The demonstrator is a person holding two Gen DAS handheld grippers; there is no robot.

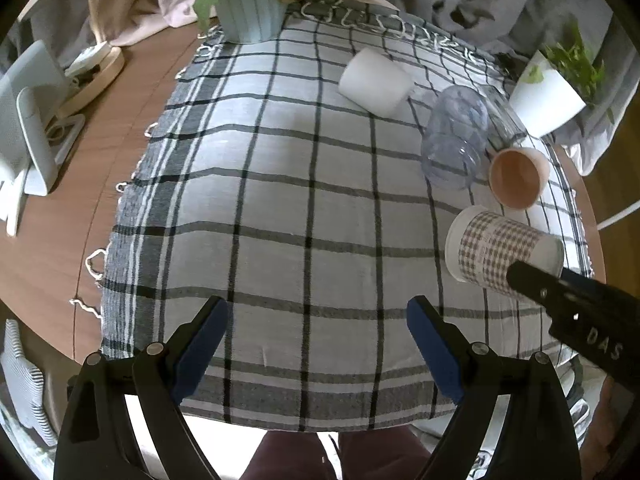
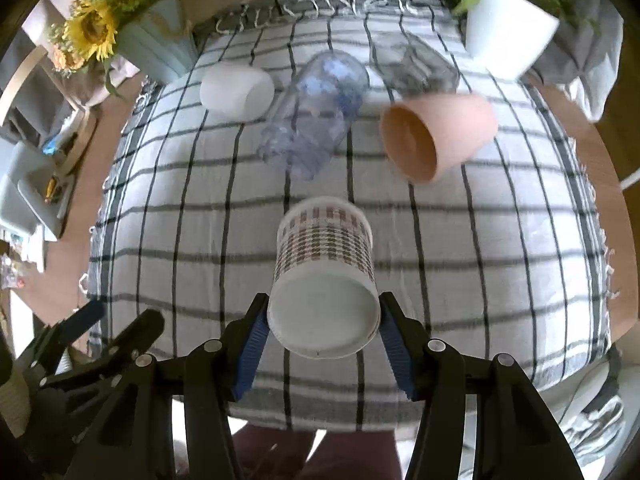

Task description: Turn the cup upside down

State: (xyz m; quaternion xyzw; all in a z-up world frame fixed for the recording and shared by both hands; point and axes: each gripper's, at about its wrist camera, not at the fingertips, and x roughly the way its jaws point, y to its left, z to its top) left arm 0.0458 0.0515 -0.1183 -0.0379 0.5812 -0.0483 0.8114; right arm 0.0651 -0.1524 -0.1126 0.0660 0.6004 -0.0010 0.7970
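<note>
My right gripper (image 2: 323, 328) is shut on a white paper cup with a brown houndstooth band (image 2: 325, 280). The cup is held above the checked cloth, tipped so its flat base faces the camera. In the left wrist view the same cup (image 1: 500, 252) shows at the right, lying sideways in the black right gripper (image 1: 520, 276). My left gripper (image 1: 316, 332) is open and empty above the near middle of the cloth. A pink cup (image 2: 436, 136), a clear plastic cup (image 2: 316, 116) and a white cup (image 2: 236, 88) lie on their sides further back.
A checked cloth (image 1: 280, 200) covers the round wooden table (image 1: 60, 248). A pale blue vase of sunflowers (image 2: 152, 48) stands at the back left, a white plant pot (image 2: 508, 36) at the back right. A clear glass (image 2: 424, 68) lies behind the pink cup.
</note>
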